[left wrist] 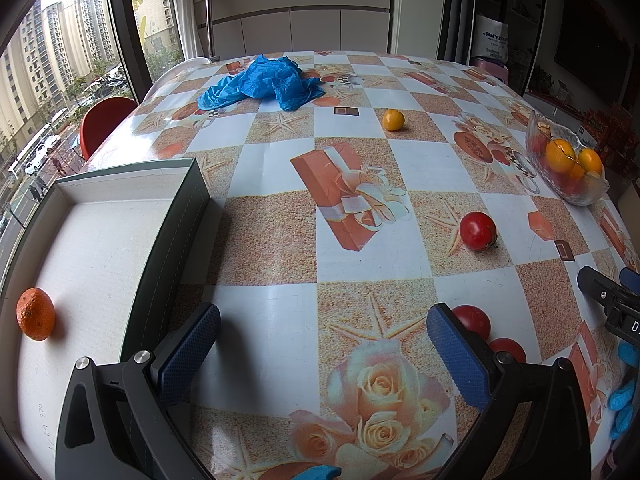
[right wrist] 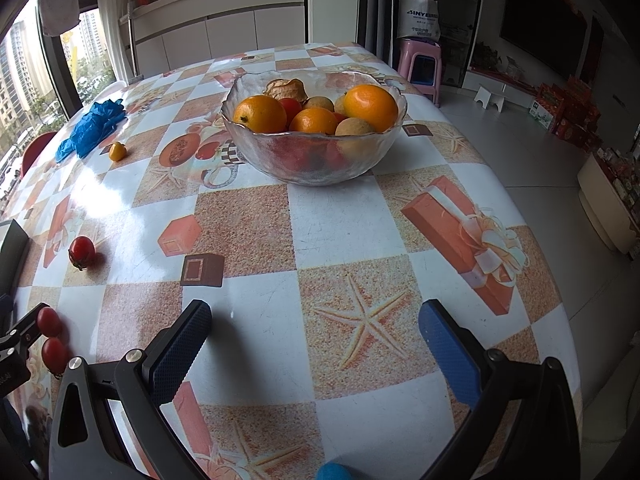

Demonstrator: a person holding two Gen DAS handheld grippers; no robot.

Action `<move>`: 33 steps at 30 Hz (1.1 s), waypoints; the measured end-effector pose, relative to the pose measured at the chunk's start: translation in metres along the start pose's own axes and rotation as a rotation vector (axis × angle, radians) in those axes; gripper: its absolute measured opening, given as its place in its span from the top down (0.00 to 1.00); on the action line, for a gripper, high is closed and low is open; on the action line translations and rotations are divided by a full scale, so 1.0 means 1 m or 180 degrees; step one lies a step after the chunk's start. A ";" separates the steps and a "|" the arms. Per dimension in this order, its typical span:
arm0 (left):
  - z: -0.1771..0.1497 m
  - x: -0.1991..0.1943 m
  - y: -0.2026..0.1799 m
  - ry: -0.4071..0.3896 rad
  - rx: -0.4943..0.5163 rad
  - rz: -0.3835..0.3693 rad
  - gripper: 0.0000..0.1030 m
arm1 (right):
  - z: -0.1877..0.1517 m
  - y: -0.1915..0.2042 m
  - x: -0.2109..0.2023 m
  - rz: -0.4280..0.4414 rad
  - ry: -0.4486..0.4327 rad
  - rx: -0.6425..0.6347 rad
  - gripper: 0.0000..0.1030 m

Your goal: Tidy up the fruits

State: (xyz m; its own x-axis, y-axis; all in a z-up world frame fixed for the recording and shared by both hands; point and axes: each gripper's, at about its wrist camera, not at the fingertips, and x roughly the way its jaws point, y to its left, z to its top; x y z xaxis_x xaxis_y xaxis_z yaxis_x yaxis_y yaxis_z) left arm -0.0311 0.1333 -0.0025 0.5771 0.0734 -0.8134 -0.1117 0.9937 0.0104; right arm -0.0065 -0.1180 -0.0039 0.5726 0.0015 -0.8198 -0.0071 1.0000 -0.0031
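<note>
My left gripper (left wrist: 324,332) is open above the patterned tablecloth, nothing between its fingers. Left of it stands a shallow dark-sided box (left wrist: 182,216) holding one orange mandarin (left wrist: 35,313). Two red tomatoes (left wrist: 474,320) lie just behind the left gripper's right finger, a third tomato (left wrist: 477,230) sits farther out, and a small yellow-orange fruit (left wrist: 393,119) lies beyond. My right gripper (right wrist: 314,326) is open and empty, facing a glass bowl (right wrist: 314,160) filled with oranges (right wrist: 370,107), tomatoes and pale round fruits. The lone tomato (right wrist: 81,251) and the pair (right wrist: 51,336) show at its left.
A crumpled blue plastic bag (left wrist: 260,82) lies at the table's far side. A red chair (left wrist: 105,122) stands by the window at left. The table's right edge drops to the floor (right wrist: 540,168), with a pink stool (right wrist: 420,62) beyond.
</note>
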 end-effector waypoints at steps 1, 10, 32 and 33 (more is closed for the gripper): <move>0.000 0.000 0.000 0.0000 0.0000 0.0000 0.00 | 0.000 0.000 0.000 -0.0002 0.0003 -0.0014 0.00; 0.000 -0.001 0.000 0.0001 -0.0001 -0.0001 0.00 | -0.022 0.008 -0.036 0.0469 -0.0082 0.0008 0.00; -0.032 -0.097 0.060 -0.0384 0.0074 0.0026 0.00 | -0.039 0.143 -0.035 0.1004 -0.0058 -0.1182 0.44; -0.033 -0.096 0.058 -0.0376 0.0115 0.0043 0.00 | -0.038 0.144 -0.035 0.0977 -0.0076 -0.1205 0.60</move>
State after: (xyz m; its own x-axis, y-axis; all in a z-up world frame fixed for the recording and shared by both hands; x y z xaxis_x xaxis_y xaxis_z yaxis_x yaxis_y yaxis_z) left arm -0.1197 0.1808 0.0575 0.6673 0.0941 -0.7388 -0.0922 0.9948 0.0434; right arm -0.0590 0.0259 0.0027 0.5159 0.3006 -0.8022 -0.4737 0.8803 0.0251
